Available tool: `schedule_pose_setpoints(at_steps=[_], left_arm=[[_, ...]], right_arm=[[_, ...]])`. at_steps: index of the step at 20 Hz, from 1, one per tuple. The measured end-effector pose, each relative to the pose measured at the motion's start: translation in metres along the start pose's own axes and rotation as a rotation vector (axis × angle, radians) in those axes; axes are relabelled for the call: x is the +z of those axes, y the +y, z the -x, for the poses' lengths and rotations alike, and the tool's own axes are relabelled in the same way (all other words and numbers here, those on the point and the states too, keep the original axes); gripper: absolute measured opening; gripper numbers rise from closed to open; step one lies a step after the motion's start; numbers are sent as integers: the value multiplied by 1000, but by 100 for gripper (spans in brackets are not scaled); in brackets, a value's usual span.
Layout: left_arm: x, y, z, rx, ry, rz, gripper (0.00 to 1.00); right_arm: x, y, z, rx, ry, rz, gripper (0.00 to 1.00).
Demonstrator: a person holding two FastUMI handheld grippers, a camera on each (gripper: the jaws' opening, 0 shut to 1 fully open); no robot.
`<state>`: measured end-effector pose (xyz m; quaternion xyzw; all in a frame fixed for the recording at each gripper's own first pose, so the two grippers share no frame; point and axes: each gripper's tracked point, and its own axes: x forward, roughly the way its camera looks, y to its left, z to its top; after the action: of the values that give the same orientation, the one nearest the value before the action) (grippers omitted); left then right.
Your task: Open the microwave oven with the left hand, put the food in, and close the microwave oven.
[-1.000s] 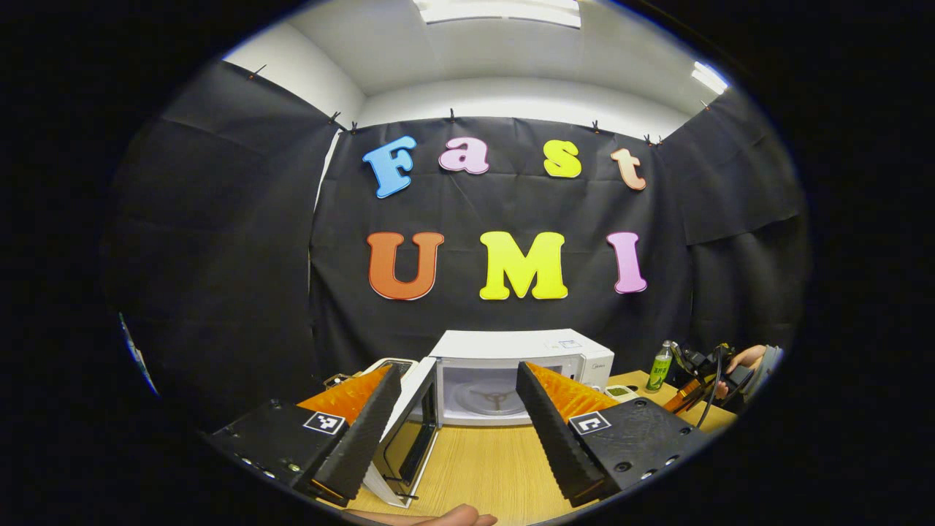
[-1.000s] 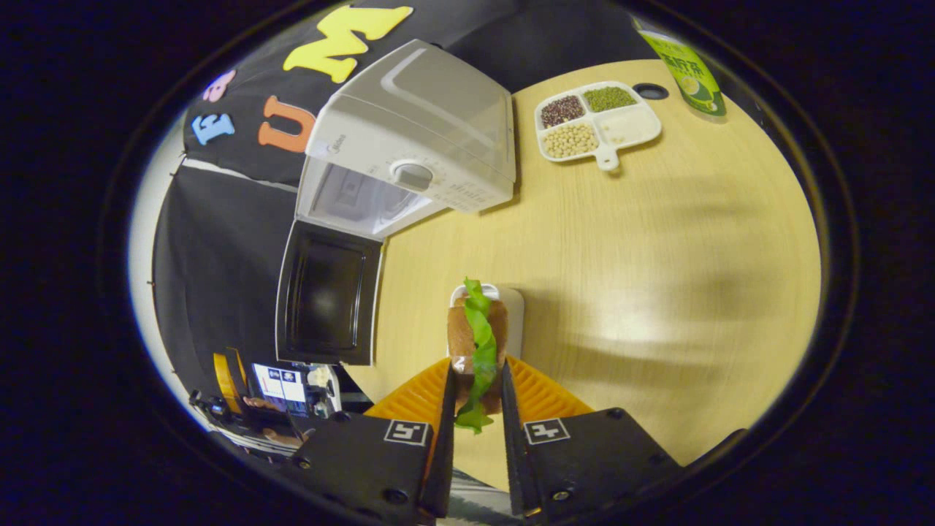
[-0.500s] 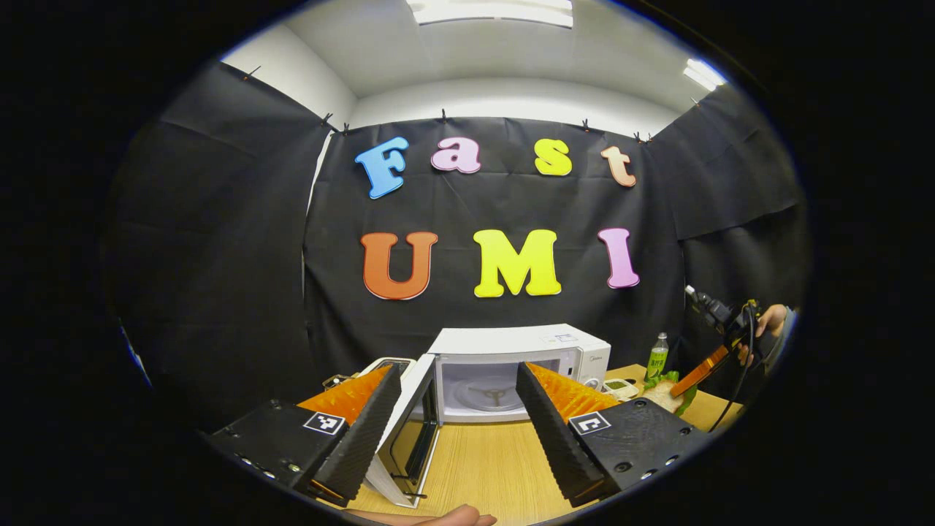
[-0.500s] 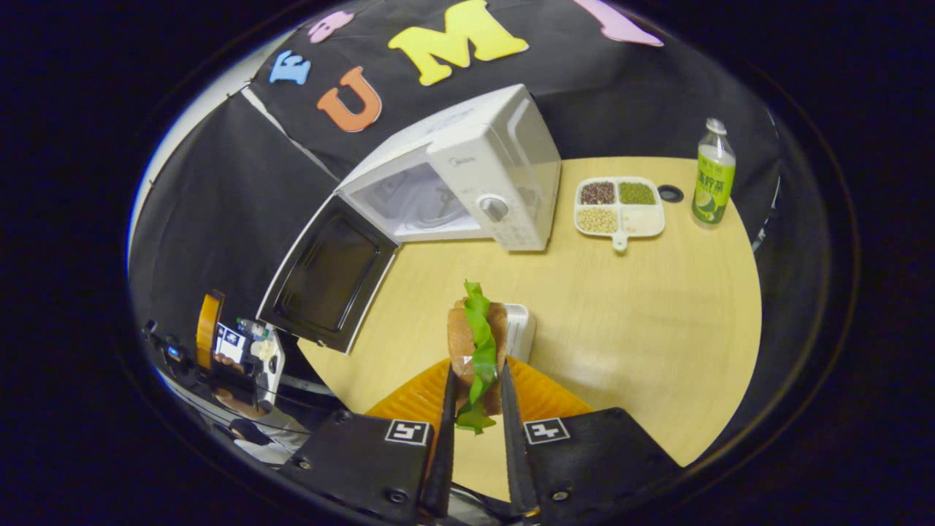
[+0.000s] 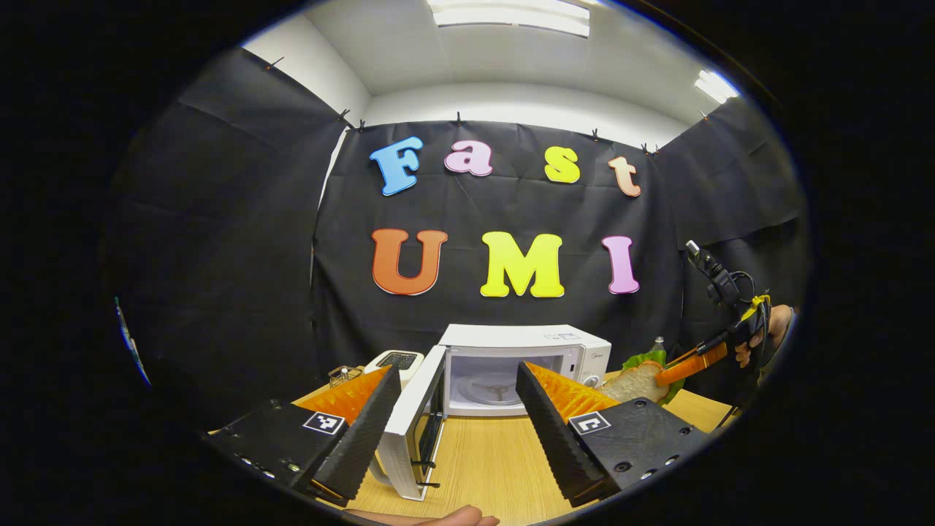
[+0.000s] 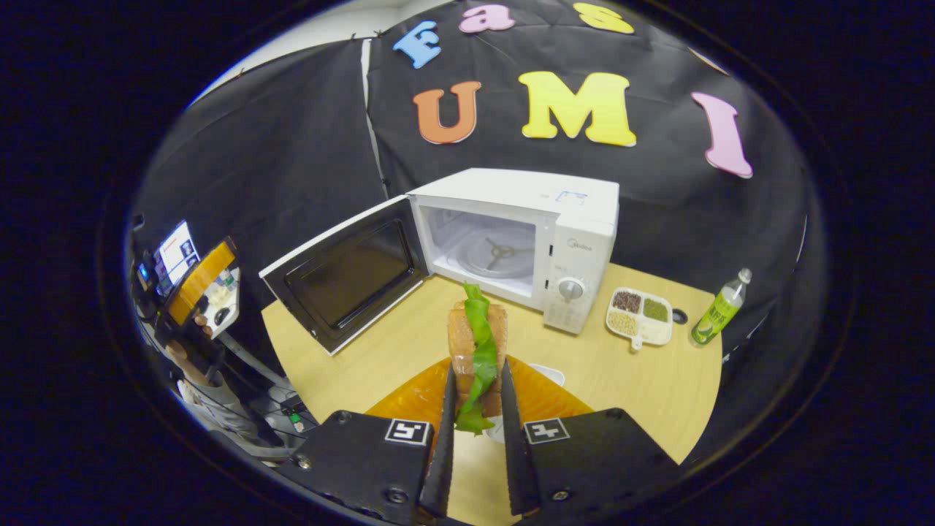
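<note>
Right gripper point(image 6: 475, 438) is holding the sandwich point(image 6: 476, 349) between its two fingers, which are pressing on the bread from both sides. A strip of green lettuce point(image 6: 478, 343) is running down the middle of the sandwich and is hanging out a little at the lower end. The sandwich is standing out forward from the fingertips, above the table point(image 6: 643, 380), and it is pointing toward the microwave oven point(image 6: 548, 226). The oven is sitting farther back on the table, well apart from the sandwich. Its door point(image 6: 343, 274) is standing wide open to the left, and the glass turntable point(image 6: 497, 252) is showing inside the white cavity.

To the right of the oven, a white divided tray point(image 6: 639, 314) with beans and grains is lying on the table, and a green bottle point(image 6: 719, 307) is standing just beyond it. A small white dish point(image 6: 548, 374) is lying on the table just behind the gripper fingers.

Left gripper point(image 5: 460, 416) is staying wide open with nothing between its fingers. It is hovering low over the table point(image 5: 482, 460), and it is facing the microwave oven point(image 5: 526, 358), whose open door point(image 5: 416, 427) is seen edge-on just beside the left finger. In the left gripper view, the right gripper point(image 5: 694, 358) is showing at the far right, carrying the sandwich point(image 5: 635, 380) in the air beside the oven.
</note>
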<state>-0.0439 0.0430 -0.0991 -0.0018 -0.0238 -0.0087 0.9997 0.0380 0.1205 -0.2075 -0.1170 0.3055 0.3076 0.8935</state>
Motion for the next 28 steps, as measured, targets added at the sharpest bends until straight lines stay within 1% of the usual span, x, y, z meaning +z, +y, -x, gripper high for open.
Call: schedule_pose_setpoints(at_steps=[2, 6, 9, 11, 14, 18, 20, 21, 22, 23, 25, 26, 27, 28], left_arm=[[-2, 11, 7, 16, 3, -8, 95], [-3, 31, 19, 35, 0, 0, 95], [-3, 44, 25, 41, -8, 16, 95], [-3, 52, 27, 43, -12, 26, 95], [-5, 67, 32, 63, -14, -2, 95], [-10, 84, 35, 89, -9, -22, 95], [-16, 92, 35, 104, 9, -15, 95], [-16, 95, 34, 113, 16, -10, 95], [-16, 97, 35, 116, 21, -11, 95], [-15, 100, 36, 120, 21, -19, 95], [-11, 106, 35, 141, 20, -41, 95], [-11, 108, 34, 146, 16, -47, 95], [-12, 108, 32, 148, 15, -49, 95], [-16, 108, 30, 148, 22, -48, 95]], right_arm=[[7, 18, -13, -37, -37, 64, 34], [30, 43, -37, -133, -125, 189, 34], [47, 60, -54, -193, -204, 203, 34], [56, 68, -68, -220, -253, 180, 34], [68, 74, -95, -250, -311, 112, 34], [73, 77, -145, -272, -342, 14, 34], [78, 71, -170, -304, -377, -28, 34], [83, 66, -182, -331, -401, -31, 26], [87, 63, -194, -351, -423, -40, 26], [89, 63, -207, -353, -435, -56, 34], [94, 66, -234, -336, -446, -74, 34], [99, 64, -246, -336, -449, -76, 27], [104, 60, -256, -340, -461, -86, 34], [109, 56, -265, -346, -472, -99, 34]])
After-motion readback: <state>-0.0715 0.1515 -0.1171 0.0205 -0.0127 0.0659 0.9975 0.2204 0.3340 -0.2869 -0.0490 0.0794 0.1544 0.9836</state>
